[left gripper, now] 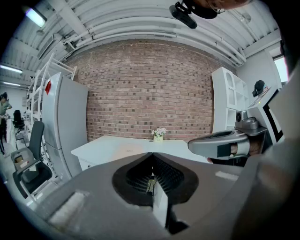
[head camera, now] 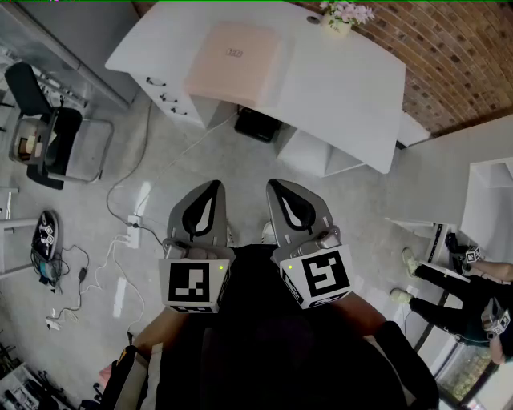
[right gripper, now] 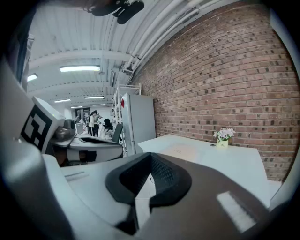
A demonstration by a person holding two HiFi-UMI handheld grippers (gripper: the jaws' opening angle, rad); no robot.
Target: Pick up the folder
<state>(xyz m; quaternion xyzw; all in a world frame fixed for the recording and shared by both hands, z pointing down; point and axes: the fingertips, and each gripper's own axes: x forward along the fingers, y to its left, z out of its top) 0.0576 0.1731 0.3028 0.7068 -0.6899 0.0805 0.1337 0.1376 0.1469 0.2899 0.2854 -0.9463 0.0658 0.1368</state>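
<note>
The folder (head camera: pixel 232 58), pale peach and flat, lies on the white desk (head camera: pixel 353 88) at the top of the head view. It shows faintly on the desk ahead in the left gripper view (left gripper: pixel 126 151) and in the right gripper view (right gripper: pixel 185 152). My left gripper (head camera: pixel 214 185) and right gripper (head camera: pixel 272 183) hang side by side over the floor, well short of the desk. Both point toward it and both are shut with nothing between their jaws. The jaw tips of the left gripper (left gripper: pixel 151 153) and of the right gripper (right gripper: pixel 150 154) meet closed in their own views.
A small pot of flowers (head camera: pixel 345 16) stands at the desk's far edge. A black box (head camera: pixel 256 124) sits under the desk. At the left are an office chair (head camera: pixel 48 136) and a power strip (head camera: pixel 128 236) with cables. A white shelf (head camera: pixel 489 200) and a person's legs (head camera: pixel 449 296) are at the right.
</note>
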